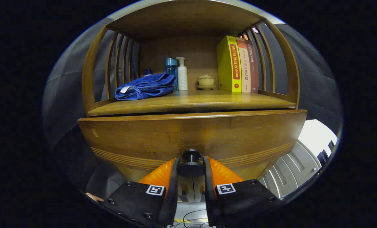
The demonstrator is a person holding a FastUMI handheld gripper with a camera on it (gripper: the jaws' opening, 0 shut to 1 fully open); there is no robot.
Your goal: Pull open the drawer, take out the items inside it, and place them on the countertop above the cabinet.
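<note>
- Here the jaws (pixel 191 167) sit clenched on the dark round knob (pixel 191 165) of the drawer (pixel 188 134), one finger pressed to each side of it.
- The drawer front is a wide wooden panel with grooved lines along its lower edge; it rises directly ahead of the jaws, knob at its bottom centre.
- Drawer top edge stands forward of the desk (pixel 191 103) lip, a dark gap between them; the inside of the drawer cannot be seen from here, so its contents cannot be told.
- Beyond and above the jaws, on the desk, under a wooden top and between slatted side rails:
  - a folded blue towel (pixel 145 87), up and to the left of the jaws;
  - just behind the towel's right end, a blue bottle (pixel 171 67) and a white pump bottle (pixel 182 74), upright, side by side;
  - a small lidded cream cup on a saucer (pixel 206 81), almost straight above the jaws, near the back panel;
  - three upright books (pixel 237 65), to the right of the cup, close to the right slats.
</note>
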